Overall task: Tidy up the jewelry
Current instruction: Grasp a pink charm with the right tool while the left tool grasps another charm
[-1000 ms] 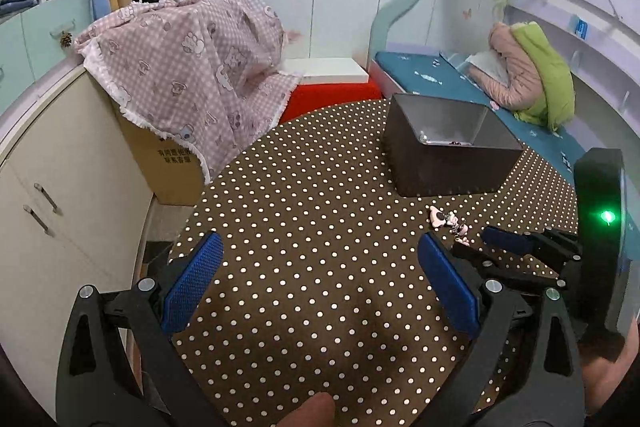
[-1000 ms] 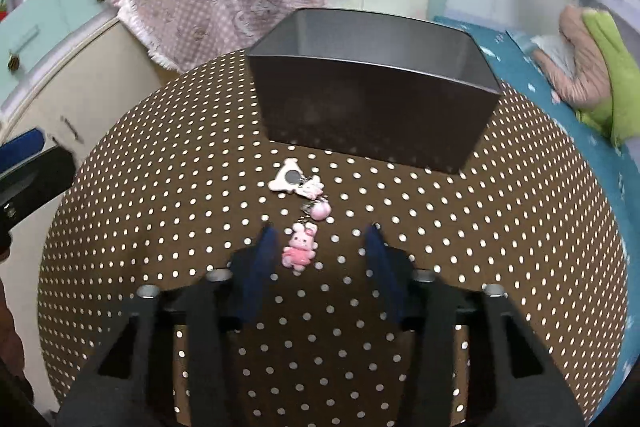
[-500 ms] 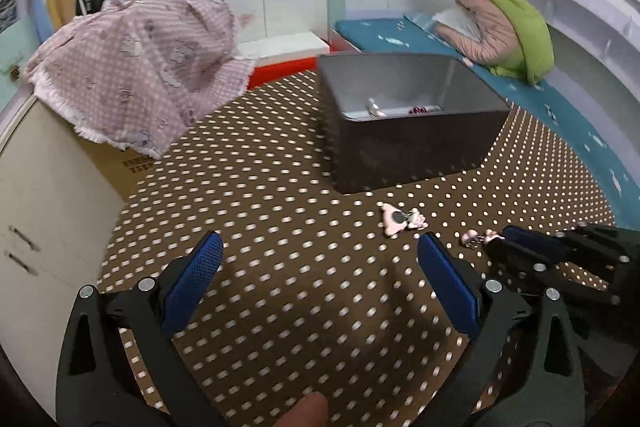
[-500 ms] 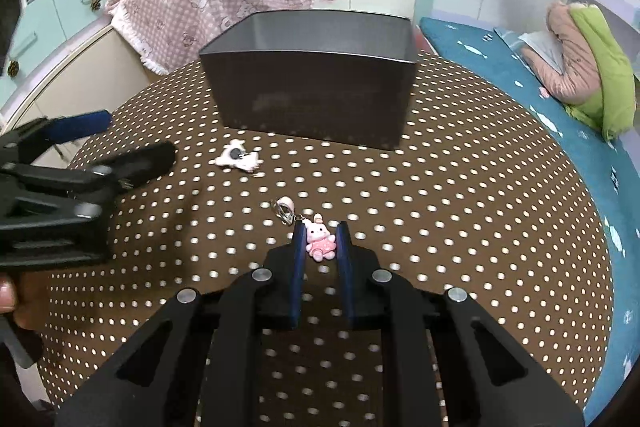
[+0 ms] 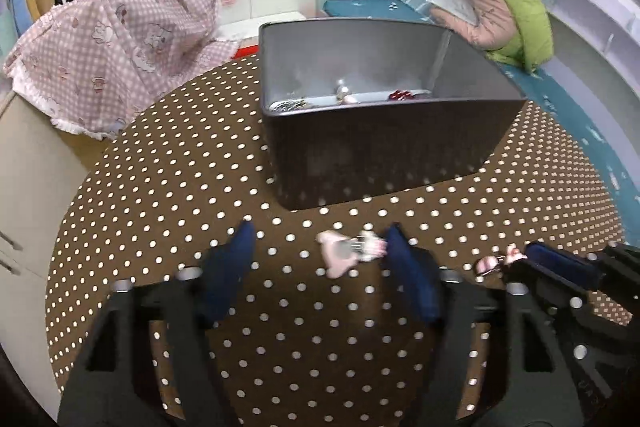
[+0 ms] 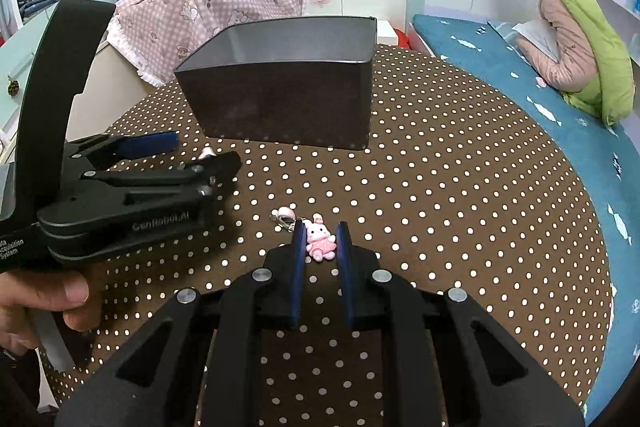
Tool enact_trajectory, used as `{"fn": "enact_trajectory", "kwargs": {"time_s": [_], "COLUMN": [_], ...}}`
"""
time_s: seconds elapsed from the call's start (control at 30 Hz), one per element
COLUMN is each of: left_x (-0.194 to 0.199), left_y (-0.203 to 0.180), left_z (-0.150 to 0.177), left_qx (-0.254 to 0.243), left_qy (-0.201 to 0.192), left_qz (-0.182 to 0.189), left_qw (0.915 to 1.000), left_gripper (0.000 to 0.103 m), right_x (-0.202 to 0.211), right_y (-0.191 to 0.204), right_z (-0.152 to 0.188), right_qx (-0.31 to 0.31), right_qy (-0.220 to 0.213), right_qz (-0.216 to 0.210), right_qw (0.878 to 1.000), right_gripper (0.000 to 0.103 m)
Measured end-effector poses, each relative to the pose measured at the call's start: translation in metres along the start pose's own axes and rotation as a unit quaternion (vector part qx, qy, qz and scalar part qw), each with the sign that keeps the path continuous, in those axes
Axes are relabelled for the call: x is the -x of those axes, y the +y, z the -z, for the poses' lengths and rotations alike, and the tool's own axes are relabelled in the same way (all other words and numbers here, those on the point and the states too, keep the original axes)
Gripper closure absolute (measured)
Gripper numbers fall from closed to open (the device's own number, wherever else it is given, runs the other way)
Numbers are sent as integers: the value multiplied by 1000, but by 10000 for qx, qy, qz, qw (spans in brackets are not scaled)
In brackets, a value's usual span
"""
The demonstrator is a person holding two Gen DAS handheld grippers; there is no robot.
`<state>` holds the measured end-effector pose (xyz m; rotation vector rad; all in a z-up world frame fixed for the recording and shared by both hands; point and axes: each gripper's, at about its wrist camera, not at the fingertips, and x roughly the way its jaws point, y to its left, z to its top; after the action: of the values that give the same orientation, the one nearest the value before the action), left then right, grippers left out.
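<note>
A dark box [image 5: 384, 143] stands on the polka-dot table [image 5: 160, 211], with small jewelry pieces [image 5: 344, 98] in its bottom; it also shows in the right wrist view [image 6: 288, 99]. My right gripper [image 6: 320, 239] is shut on a pink bunny charm [image 6: 320, 241], its clasp [image 6: 285, 215] trailing to the left. My left gripper [image 5: 320, 255] is open and low over the table, around a pale pink charm [image 5: 348, 253] that lies close to its right finger. The left gripper also shows in the right wrist view [image 6: 188, 157].
A pink checked cloth [image 5: 120, 43] covers a box at the back left. A bed with a pink and green bundle [image 6: 580, 39] runs along the right. A cabinet [image 5: 24, 187] stands at the left of the table.
My left gripper has moved forward and down until the pale pink charm lies between its fingers, and its fingers have drawn closer. My right gripper stays shut on the bunny charm.
</note>
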<state>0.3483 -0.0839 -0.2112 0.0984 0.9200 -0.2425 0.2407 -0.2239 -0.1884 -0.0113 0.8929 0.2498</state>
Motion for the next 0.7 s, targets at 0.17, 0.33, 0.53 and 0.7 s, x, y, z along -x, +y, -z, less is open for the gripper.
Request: {"fn": "enact_trajectory", "kwargs": {"time_s": [0.17,0.33,0.53,0.7], "left_x": [9,28,49,57], "left_y": [9,19,30,38], "left_z": [4,18,26,34], "left_qx": [132,210,179,159], "left_qy": [24,-98,-185,-209], "left_qz": [400,552,479,438], "left_qw": [9991,9982,9985,9987], "left_gripper": [72,79,93,92], "right_x": [7,13,25,31], "right_y": [2,7,14,14], "right_z": [-3,-6,-14,-15], "right_qx": [40,132,277,302], "right_qy": [-68,-113,-245,-308], "right_qz": [-41,-60,-55,4], "right_qw": [10000,9998,9993,9991], "right_gripper": [89,89,89,89]}}
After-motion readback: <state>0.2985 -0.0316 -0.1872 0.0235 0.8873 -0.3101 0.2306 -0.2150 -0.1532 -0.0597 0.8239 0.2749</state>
